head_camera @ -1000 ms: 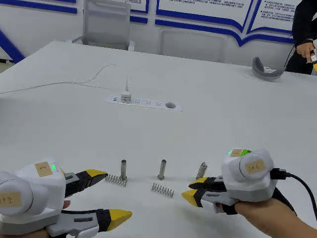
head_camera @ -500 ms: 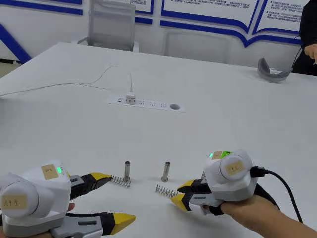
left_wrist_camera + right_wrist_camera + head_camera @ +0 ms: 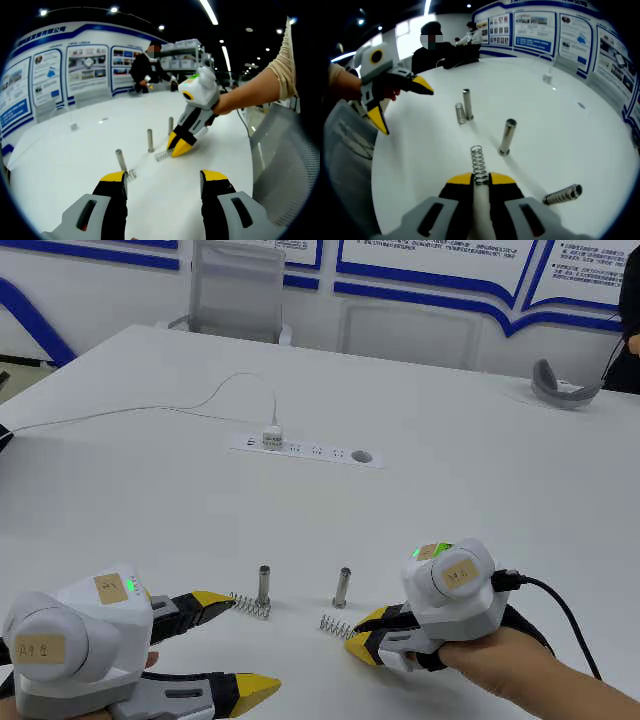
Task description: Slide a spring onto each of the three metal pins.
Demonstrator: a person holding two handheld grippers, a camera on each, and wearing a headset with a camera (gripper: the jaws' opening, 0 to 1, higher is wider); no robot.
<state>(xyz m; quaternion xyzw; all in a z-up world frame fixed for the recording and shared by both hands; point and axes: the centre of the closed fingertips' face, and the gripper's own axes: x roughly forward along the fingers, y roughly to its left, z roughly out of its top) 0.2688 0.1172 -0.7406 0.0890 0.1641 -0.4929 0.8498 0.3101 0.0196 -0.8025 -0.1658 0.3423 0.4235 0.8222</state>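
Note:
Two bare metal pins [image 3: 264, 584] [image 3: 342, 586] stand upright on the white table. One loose spring [image 3: 250, 604] lies against the left pin's foot. A second spring [image 3: 334, 627] lies flat below the middle pin, and my right gripper [image 3: 363, 636] is shut on its near end; it pokes out between the yellow jaws as the spring [image 3: 479, 164]. The third pin [image 3: 562, 194] carries a spring and stands to the right of those jaws. My left gripper [image 3: 235, 642] is open and empty just left of the left pin [image 3: 120, 160].
A power strip [image 3: 305, 451] with a white plug [image 3: 272, 436] and cable lies mid-table. A grey chair [image 3: 238, 285] stands behind the far edge. A grey headset-like object [image 3: 565, 390] sits at the far right. People [image 3: 431, 47] are beyond the table.
My right gripper has moved left, away from the third pin, to the loose spring and closed on its end. The left gripper stays open. The head view has shifted.

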